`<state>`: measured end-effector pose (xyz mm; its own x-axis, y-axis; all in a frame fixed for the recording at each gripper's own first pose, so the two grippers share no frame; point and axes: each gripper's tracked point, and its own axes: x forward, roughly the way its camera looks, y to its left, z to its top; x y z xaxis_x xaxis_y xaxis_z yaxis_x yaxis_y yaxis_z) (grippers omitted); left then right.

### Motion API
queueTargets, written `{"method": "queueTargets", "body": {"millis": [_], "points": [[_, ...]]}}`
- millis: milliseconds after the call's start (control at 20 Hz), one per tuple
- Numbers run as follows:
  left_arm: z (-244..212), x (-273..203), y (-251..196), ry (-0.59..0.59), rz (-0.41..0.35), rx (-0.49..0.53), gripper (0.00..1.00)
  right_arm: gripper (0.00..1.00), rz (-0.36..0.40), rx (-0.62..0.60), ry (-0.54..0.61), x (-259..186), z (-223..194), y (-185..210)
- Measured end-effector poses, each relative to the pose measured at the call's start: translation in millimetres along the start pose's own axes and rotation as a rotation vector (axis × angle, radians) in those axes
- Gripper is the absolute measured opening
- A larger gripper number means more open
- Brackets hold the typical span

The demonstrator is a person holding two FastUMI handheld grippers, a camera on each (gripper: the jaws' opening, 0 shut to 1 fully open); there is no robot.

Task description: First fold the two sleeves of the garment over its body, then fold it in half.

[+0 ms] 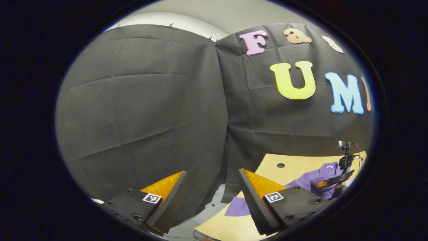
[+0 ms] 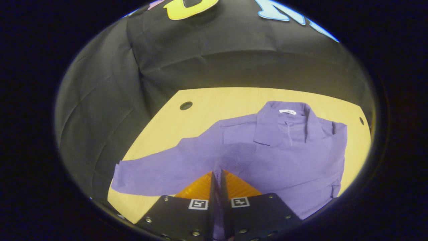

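A purple collared shirt [image 2: 284, 147] lies on the yellow table [image 2: 200, 110] with its collar [image 2: 284, 117] at the far side. One sleeve [image 2: 157, 172] stretches out flat to the left in the right gripper view. My right gripper [image 2: 216, 174] hovers over the shirt's body, its fingers shut on a strip of the purple fabric that runs up between them. My left gripper [image 1: 212, 172] is open and holds nothing; it is raised beyond the table's edge and faces the black cloth. In the left gripper view the shirt [image 1: 311, 177] and the right gripper [image 1: 344, 167] sit far right.
Black cloth walls close off the table at the back and left. The table has a round hole [image 2: 186, 105] near its far left corner and another [image 2: 361, 120] at the right. Bare tabletop [image 1: 301, 164] runs along the far edge beyond the collar.
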<state>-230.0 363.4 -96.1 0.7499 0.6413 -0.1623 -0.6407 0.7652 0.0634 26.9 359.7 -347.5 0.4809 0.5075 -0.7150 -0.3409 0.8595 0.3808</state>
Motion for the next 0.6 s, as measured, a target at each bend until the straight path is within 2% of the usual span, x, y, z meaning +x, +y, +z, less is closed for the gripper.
{"method": "queueTargets", "body": {"millis": [50,100,150,250,300,600], "points": [[-0.2,1.1,-3.0,0.0,-0.005,0.001,0.94,0.28,0.012,0.007,0.004,-0.2,-0.6,3.2],[-0.6,1.6,-5.3,0.001,-0.011,0.002,0.94,0.41,0.015,0.009,0.0,-1.9,0.6,5.9],[-1.6,2.5,-9.2,0.001,-0.018,0.001,0.94,0.47,0.014,0.006,-0.012,-3.5,3.8,6.5],[-4.7,5.6,-15.1,0.003,-0.03,-0.005,0.94,0.49,0.025,0.01,-0.022,-9.1,6.3,10.1],[-6.3,7.6,-18.9,0.006,-0.037,-0.01,0.94,0.55,0.029,0.01,-0.026,-11.9,7.5,12.5],[-32.1,25.3,-44.4,0.037,-0.106,-0.017,0.96,0.56,0.036,0.006,-0.097,-46.8,28.5,11.8]]}}
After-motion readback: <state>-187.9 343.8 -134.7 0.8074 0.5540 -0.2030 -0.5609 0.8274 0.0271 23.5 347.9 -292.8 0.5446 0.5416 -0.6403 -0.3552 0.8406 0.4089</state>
